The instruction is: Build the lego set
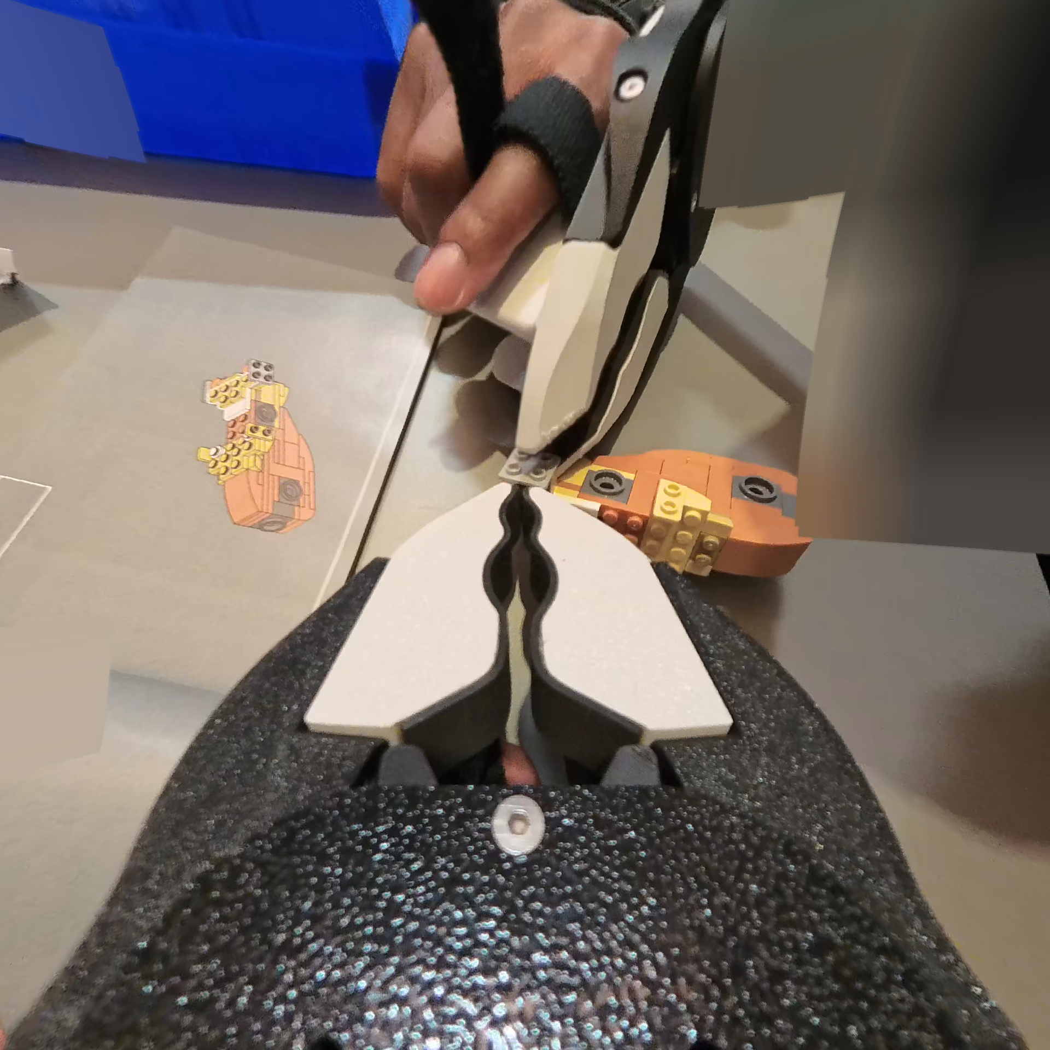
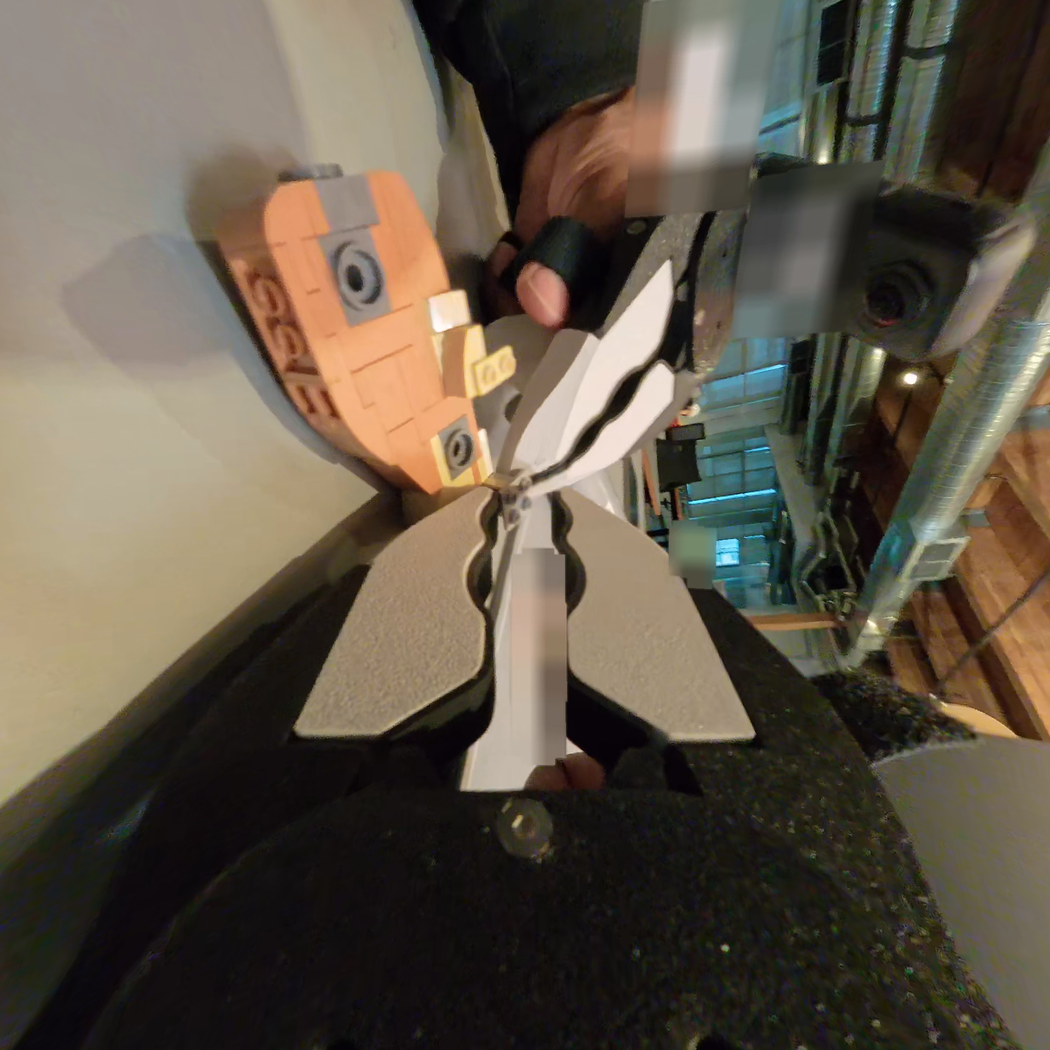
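Note:
A small grey 2x2 plate point(image 1: 531, 467) hangs just above the table between both grippers. My left gripper point(image 1: 518, 491) is shut, and its tips pinch the plate's near edge. My right gripper point(image 1: 550, 443) comes down from above, shut on the plate's far edge. In the right wrist view the plate point(image 2: 516, 507) sits between my right gripper's tips point(image 2: 520, 503), and the left gripper point(image 2: 511, 483) meets it from the upper right. The part-built brown model point(image 1: 699, 511) with tan bricks and dark round sockets lies on the table right beside the plate; it also shows in the right wrist view point(image 2: 363, 341).
An instruction sheet point(image 1: 170, 511) with a picture of the model point(image 1: 255, 449) lies on the table to the left. A blue bin point(image 1: 227, 85) stands at the back left. A hand point(image 1: 483, 170) holds the right gripper. Less than 4 cm separates the two grippers' tips.

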A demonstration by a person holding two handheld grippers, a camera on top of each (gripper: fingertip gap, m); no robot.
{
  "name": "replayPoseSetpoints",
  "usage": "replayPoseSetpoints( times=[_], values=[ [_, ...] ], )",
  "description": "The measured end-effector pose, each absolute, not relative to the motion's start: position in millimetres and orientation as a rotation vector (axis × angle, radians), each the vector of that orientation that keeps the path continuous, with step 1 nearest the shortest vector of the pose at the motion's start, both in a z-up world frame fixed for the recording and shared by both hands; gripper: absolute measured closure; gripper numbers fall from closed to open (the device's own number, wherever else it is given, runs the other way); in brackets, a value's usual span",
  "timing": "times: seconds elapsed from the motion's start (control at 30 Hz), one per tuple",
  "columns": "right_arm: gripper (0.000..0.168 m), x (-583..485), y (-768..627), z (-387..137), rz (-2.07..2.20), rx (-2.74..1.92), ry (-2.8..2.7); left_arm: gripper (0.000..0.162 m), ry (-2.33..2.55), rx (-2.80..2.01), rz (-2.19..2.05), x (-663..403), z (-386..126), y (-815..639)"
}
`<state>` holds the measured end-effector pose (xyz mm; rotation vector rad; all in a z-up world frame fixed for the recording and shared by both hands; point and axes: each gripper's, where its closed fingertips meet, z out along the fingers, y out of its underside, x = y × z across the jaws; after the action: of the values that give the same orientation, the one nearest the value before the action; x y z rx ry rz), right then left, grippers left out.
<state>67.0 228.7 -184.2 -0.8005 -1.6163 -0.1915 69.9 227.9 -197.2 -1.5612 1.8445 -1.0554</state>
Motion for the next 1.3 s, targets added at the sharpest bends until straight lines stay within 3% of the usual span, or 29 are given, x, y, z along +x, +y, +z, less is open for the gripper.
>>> replayPoseSetpoints(
  times=[0.23,1.3],
  values=[
    [0.141,66,231,-178,-0.253,-0.781,-1.574,0.162,1.840,-1.570,-1.069,68,-197,228],
    [0.130,63,229,-161,-0.354,-0.644,-1.493,0.150,1.822,-1.484,-1.189,62,-183,224]
  ],
)
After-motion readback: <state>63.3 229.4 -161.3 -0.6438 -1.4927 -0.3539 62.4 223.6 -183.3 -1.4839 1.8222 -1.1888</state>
